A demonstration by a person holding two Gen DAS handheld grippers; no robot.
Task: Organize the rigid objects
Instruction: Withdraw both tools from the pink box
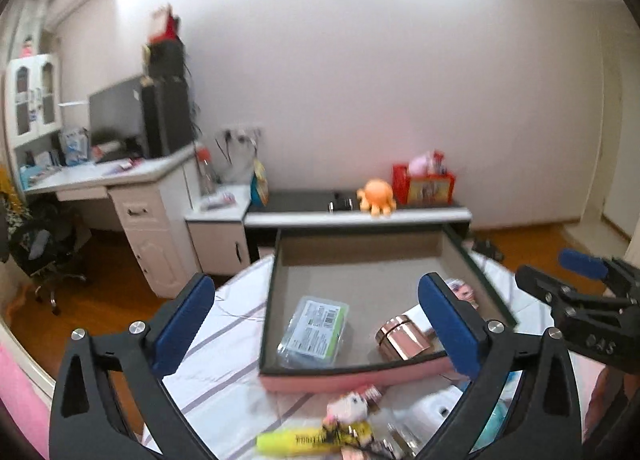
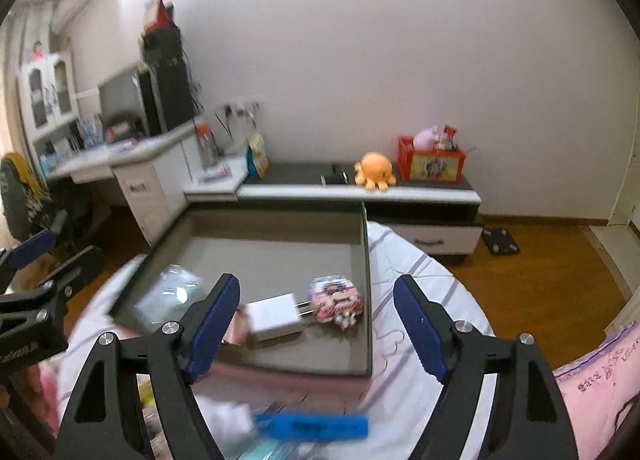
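The box (image 1: 352, 374), pink outside and grey inside, sits open on the striped cloth (image 1: 224, 344) with a clear case (image 1: 314, 330) and a shiny pink tin (image 1: 402, 336) in it. Only the right view shows a white charger (image 2: 276, 318) inside, and a blue bar (image 2: 316, 426) in front. The left gripper (image 1: 316, 324) and right gripper (image 2: 316, 328) are both wide open and hold nothing.

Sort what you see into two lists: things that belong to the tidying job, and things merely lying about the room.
Job:
- pink-sided grey-lined tray
- clear plastic labelled box
- rose-gold metal tin
- white charger block
- yellow highlighter pen
- blue flat bar

Lying about:
- orange plush octopus
- red toy crate
- dark monitor
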